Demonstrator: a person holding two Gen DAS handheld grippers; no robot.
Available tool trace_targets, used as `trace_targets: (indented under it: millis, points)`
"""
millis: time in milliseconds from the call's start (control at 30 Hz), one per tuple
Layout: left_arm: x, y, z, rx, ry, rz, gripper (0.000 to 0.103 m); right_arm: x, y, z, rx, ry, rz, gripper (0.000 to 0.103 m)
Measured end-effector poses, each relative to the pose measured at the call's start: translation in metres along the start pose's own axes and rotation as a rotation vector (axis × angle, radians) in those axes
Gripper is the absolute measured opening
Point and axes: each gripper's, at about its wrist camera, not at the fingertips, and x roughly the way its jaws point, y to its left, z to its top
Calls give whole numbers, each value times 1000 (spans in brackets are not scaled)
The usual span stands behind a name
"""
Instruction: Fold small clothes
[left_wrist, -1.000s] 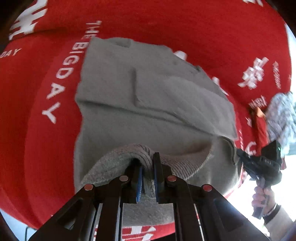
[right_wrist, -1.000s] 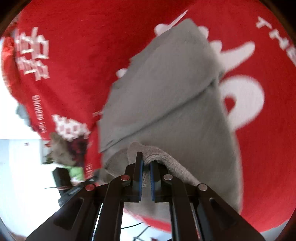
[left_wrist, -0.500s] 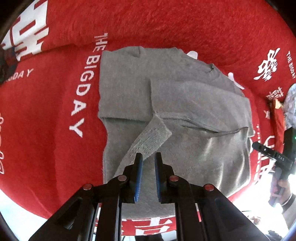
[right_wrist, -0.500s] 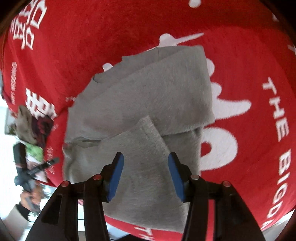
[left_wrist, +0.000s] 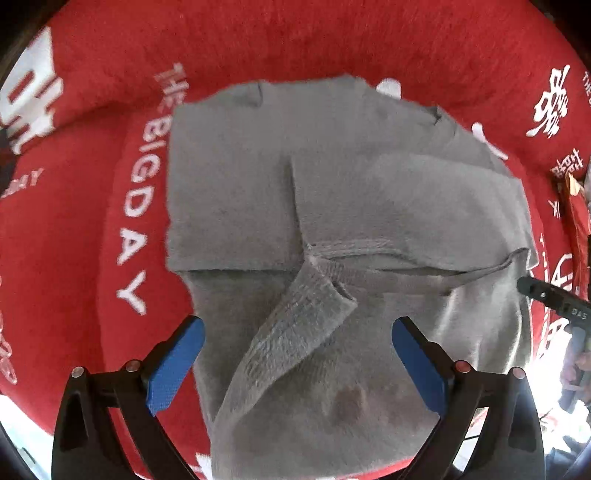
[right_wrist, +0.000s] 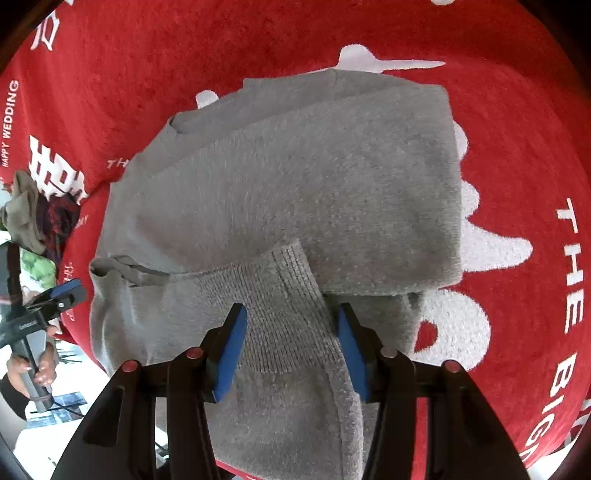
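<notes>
- Fuzzy grey sweater (left_wrist: 369, 206), ribbed cuff (left_wrist: 306, 310) folded across, lying flat on red pile cloth (left_wrist: 295, 44).
- Left gripper (left_wrist: 295, 354), formerly closed, now spread wide; right gripper (right_wrist: 291, 343) spread, narrower than before; both empty.

Left tool (left_wrist: 295, 354), right tool (right_wrist: 290, 347) released grey sweater (left_wrist: 369, 192); sleeve now flat.

Both wrist views look down, close, sharing grey garment (left_wrist: 332, 206) (right_wrist: 295, 192).
</notes>
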Motion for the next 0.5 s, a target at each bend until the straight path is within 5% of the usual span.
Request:
trace_targets:
  millis: [133,200,233,500]
  points:
    - [16,-2,0,53,53,0,43,3,7,-1,0,-15,-38,52]
    - [10,-5,-3,101,52,-72,7,4,13,-2,-14,-12,-77,18]
    - [6,-5,-5,108,60,-98,7,2,16,-4,-16,-16,-90,7]
    - [-74,3,4,74,-95,-193,7,-74,43,-12,-63,-171,-111,7]
